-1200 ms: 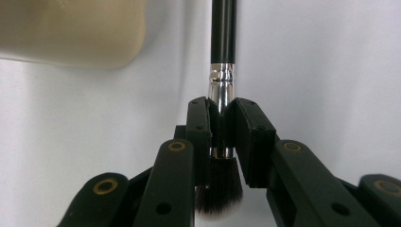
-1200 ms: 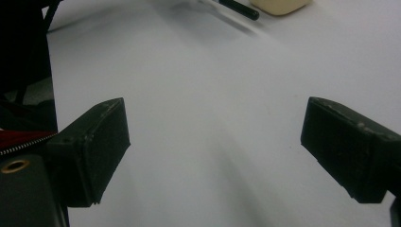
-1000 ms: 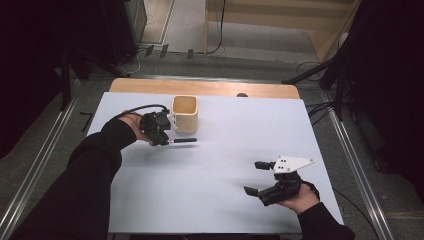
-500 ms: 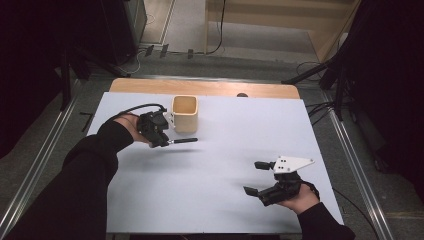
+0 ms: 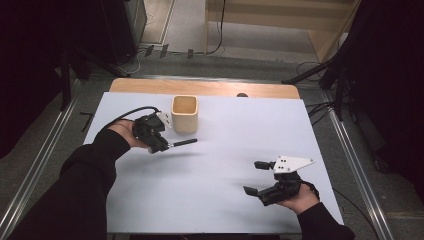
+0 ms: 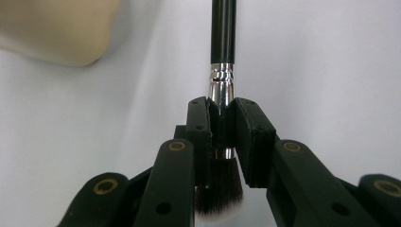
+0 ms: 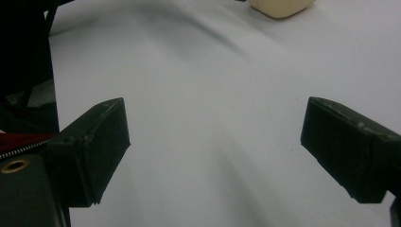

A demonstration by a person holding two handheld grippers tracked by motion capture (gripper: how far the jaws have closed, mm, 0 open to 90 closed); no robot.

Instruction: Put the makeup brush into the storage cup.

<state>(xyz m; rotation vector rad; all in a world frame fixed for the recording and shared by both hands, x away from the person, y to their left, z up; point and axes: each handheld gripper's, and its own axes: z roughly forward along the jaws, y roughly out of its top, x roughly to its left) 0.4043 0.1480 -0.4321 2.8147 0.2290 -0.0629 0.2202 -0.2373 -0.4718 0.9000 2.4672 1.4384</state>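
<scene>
A makeup brush (image 6: 222,56) is clamped in the left gripper (image 6: 222,125), with the jaws closed tight on the silver ferrule, right where the metal meets the bristles. In the left gripper view the black handle is seen running straight up and away from the jaws, while the dark bristle tuft (tips look paler) is tucked below, between the gripper's arms. From the high view the left gripper (image 5: 159,141) is seen held over the left part of the white table (image 5: 225,175), just beside a small beige cup (image 5: 184,114), with the brush (image 5: 182,143) sticking out level toward the right, handle end pointed at the table's middle. Whether the brush is touching the tabletop can't really be told, though a soft shadow is cast below it. The cup (image 6: 56,28) is also caught in the top left corner of the left gripper view, blurred and close. Over on the near right, the right gripper (image 5: 257,176) is held in a hand (image 5: 300,197) low over the table, well apart from the brush and cup, grey plate on top. Its jaws are spread wide with nothing between them (bare white table is seen in the gap in the right gripper view (image 7: 215,142)), and the cup's base (image 7: 281,7) is just clipped at the top edge there.
</scene>
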